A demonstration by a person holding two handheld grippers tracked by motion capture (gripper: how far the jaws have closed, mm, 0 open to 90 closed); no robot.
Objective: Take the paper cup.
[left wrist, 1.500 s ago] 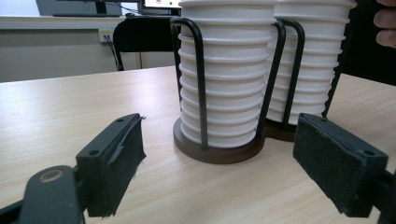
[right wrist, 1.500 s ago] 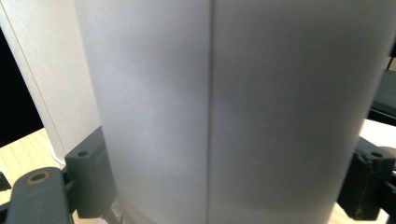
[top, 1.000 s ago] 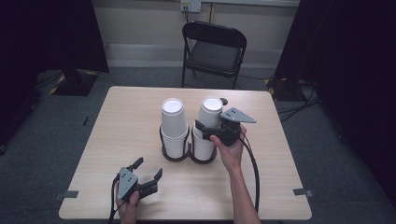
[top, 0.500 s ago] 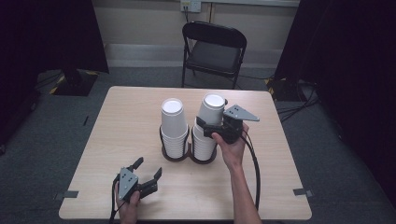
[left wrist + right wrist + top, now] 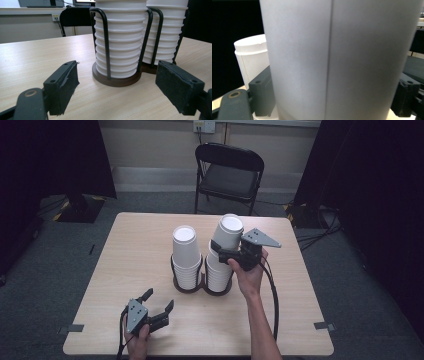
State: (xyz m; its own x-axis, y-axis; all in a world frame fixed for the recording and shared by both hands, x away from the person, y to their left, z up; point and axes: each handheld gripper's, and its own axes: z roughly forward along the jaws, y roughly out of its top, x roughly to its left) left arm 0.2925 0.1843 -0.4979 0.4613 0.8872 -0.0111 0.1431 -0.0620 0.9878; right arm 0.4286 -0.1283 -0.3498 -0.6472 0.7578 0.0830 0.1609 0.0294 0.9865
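Two stacks of upturned white paper cups stand in a black wire holder [image 5: 189, 287] with a brown base, at the table's middle. The left stack [image 5: 186, 255] is untouched. My right gripper [image 5: 222, 250] is shut on the top cup [image 5: 227, 232] of the right stack [image 5: 218, 272], which it holds raised and slightly tilted. In the right gripper view this cup [image 5: 337, 57] stands between the two pads [image 5: 262, 96]. My left gripper [image 5: 159, 299] rests open near the table's front left. Its jaws point at the holder [image 5: 115, 78] with nothing between them.
The light wooden table [image 5: 130, 250] has bare room on both sides of the holder. A black folding chair [image 5: 227, 175] stands behind the far edge. The right gripper's cable [image 5: 274, 295] trails back along the forearm.
My right gripper has drawn the top cup a little higher off the right stack. The left gripper has stayed still.
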